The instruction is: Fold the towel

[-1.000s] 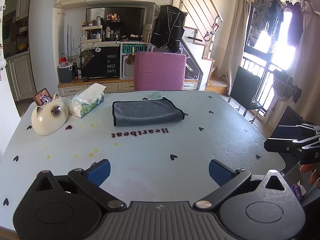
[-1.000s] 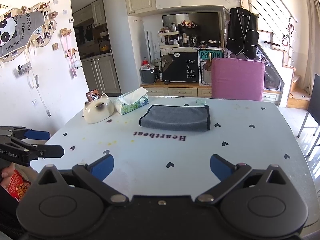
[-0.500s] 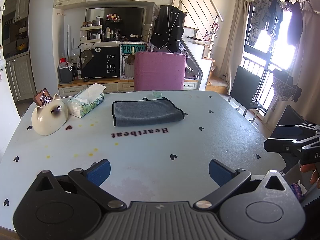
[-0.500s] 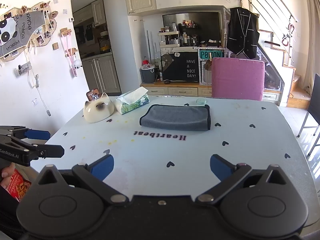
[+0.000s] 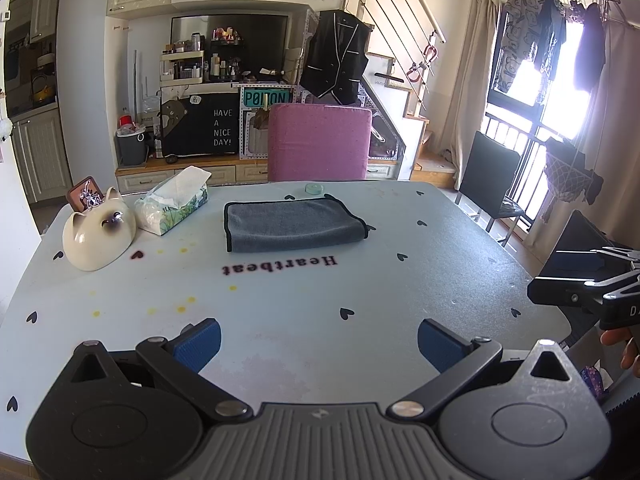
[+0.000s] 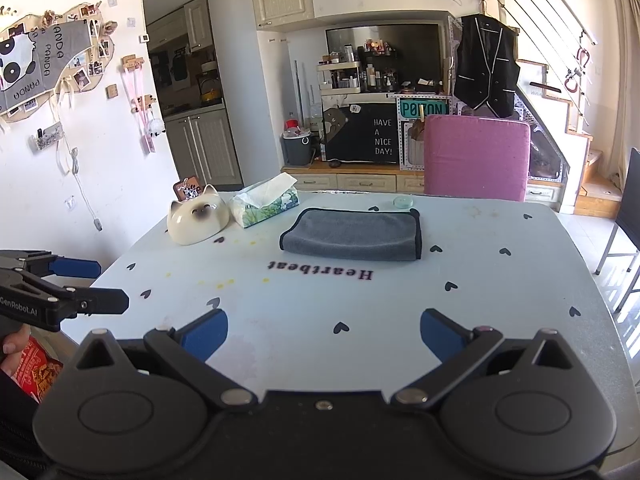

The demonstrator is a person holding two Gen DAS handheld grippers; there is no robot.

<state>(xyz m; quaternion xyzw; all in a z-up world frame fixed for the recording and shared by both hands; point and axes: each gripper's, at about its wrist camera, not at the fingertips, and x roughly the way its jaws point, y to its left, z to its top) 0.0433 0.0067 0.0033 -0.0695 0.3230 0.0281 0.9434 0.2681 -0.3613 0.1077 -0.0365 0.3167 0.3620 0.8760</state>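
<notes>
The grey towel (image 5: 294, 226) lies folded flat toward the far edge of the counter (image 5: 320, 296), just before the pink chair (image 5: 319, 142); a tissue box (image 5: 173, 207) and cat-shaped bowl (image 5: 98, 236) sit near the far left corner. At the near edge, well apart from the towel, the left gripper (image 5: 318, 338) and right gripper (image 6: 323, 330) both hold their jaws wide apart, gripping nothing.

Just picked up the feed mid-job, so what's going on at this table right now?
A person holds both grippers at the near edge of the table. The left gripper and right gripper are open, holding nothing. The gray towel lies folded flat toward the far side, touched by neither, with a tissue box and a cat-shaped ceramic piece to its left.
</notes>
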